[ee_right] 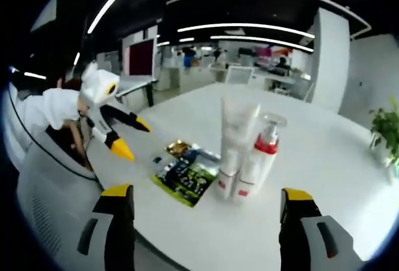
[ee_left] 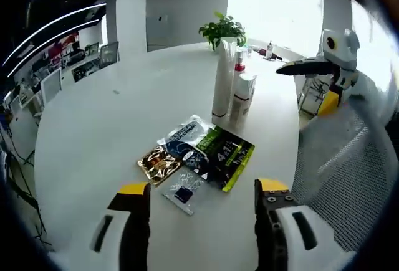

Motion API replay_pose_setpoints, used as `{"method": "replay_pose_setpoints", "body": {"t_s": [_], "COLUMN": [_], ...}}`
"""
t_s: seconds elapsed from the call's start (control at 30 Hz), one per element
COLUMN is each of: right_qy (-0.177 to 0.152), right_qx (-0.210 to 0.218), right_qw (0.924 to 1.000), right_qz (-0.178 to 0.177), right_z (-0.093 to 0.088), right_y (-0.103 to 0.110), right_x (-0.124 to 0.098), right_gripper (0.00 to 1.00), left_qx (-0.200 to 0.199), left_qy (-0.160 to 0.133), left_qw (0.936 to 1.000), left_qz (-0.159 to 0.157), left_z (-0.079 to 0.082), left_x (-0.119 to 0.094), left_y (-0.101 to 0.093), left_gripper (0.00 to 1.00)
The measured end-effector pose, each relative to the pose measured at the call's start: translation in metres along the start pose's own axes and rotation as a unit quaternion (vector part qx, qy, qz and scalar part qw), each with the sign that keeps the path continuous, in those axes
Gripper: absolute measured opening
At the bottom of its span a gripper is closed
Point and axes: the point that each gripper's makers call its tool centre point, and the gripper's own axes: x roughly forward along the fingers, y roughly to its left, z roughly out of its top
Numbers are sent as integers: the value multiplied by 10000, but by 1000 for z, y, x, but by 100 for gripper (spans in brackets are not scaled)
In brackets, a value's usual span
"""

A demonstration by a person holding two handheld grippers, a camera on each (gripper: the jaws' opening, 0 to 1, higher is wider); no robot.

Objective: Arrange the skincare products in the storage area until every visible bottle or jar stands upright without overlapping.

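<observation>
Round white table [ee_left: 100, 128] in an open office, seen from two sides. Near its edge, three skincare containers standing upright in a tight cluster: tall white tube [ee_left: 222, 81], pump bottle with a red collar [ee_right: 260, 159], and short white bottle [ee_left: 244, 98] just beside them. From the right gripper view, only the tube and pump bottle told apart clearly, touching or nearly so. Beside the cluster, flat sachets [ee_left: 196, 156] lying in an overlapping heap: a green one, a blue one, a gold one, a clear one with a dark square, about four in all, exact count uncertain where they cover each other. One potted plant [ee_left: 222, 30] at the far side of the table.

Left tool [ee_left: 202, 199] released, jaws spread wide, hovering above the sachets and holding nothing. Right tool [ee_right: 206, 205] likewise released and empty, jaws wide, aimed at the bottle cluster from the other side. Each tool visible in the other's view, well apart from the products.

Likely risks: tall tube and pump bottle top-heavy and crowded together, so a nudge to one probably topples its neighbours. Cluster close to the table edge, so a knocked bottle could roll off. Sachets thin and slippery; sliding one out may drag the others or push them into the bottles.
</observation>
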Motion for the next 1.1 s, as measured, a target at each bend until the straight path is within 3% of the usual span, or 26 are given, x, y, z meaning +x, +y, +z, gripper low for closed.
{"method": "replay_pose_setpoints", "body": {"t_s": [0.07,0.17,0.37,0.57,0.7,0.83,0.97,1.03,1.1], "right_qy": [22,53,-25,-5,-37,-38,-24,-45,-49], "right_qx": [-92,-250,-203,-220,-363,-446,-454,-433,-408], "right_qw": [10000,9996,9997,9998,9993,9990,9990,9990,9991], "right_qz": [-29,-142,-144,-8,9,45,-47,-27,-78], "right_z": [0,1,4,1,2,-1,-2,-1,-1], "right_y": [-3,-9,-16,-11,-8,-8,-11,-11,-12], "right_x": [-1,-3,-7,-9,-10,-8,-7,-7,-7], "right_gripper": [95,96,98,99,99,99,99,99,99], "left_qx": [11,-46,-98,-174,-385,-430,-701,-691,-1044], "left_qy": [-152,-546,-694,-706,-788,-1095,-1215,-1220,-1294], "left_qw": [9999,9985,9967,9963,9939,9892,9864,9867,9814], "left_qz": [6,6,417,451,666,874,853,825,963], "left_z": [9,27,31,20,15,21,20,11,1], "left_x": [-10,-24,-41,-44,-45,-48,-46,-47,-50], "left_y": [-6,-15,-15,-22,-23,-24,-34,-37,-35], "left_gripper": [64,74,86,96,97,95,96,96,96]}}
